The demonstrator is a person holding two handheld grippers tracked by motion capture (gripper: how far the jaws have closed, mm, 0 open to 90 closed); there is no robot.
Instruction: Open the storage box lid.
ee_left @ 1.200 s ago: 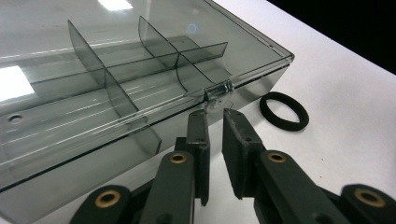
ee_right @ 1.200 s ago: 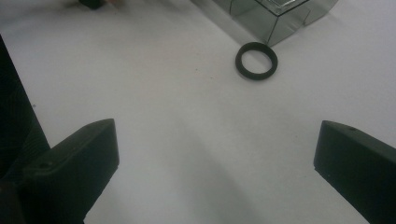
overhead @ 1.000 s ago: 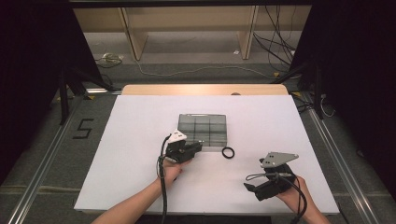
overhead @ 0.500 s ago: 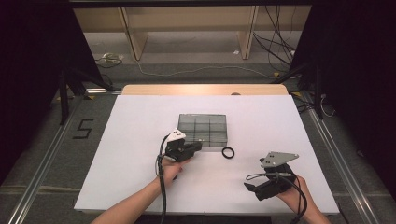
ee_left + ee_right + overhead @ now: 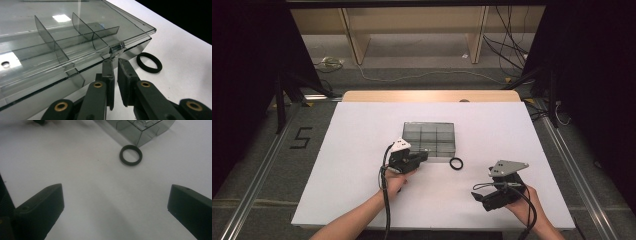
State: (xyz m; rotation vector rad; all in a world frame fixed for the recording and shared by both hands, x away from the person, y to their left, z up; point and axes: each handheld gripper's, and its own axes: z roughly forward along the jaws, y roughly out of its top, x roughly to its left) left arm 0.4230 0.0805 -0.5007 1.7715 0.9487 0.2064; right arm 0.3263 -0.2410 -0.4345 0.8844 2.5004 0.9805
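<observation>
A smoky clear plastic organiser box (image 5: 429, 137) with inner dividers lies mid-table, its lid (image 5: 75, 15) down. My left gripper (image 5: 424, 156) is at the box's near edge. Its jaws (image 5: 115, 61) are shut with a narrow slit between them, and their tips are right at the small front clasp (image 5: 117, 48). I cannot tell whether they pinch it. A black rubber ring (image 5: 456, 163) lies flat on the table just right of the box corner (image 5: 149, 62) (image 5: 130, 155). My right gripper (image 5: 481, 200) is held near the front right edge, open wide (image 5: 115, 188) and facing the ring with nothing between its fingers.
The white tabletop (image 5: 362, 150) has bare room to the left, the right and in front of the box. A wooden strip (image 5: 432, 96) runs along the far edge. Beyond it are floor cables and wooden furniture legs. Dark curtains flank both sides.
</observation>
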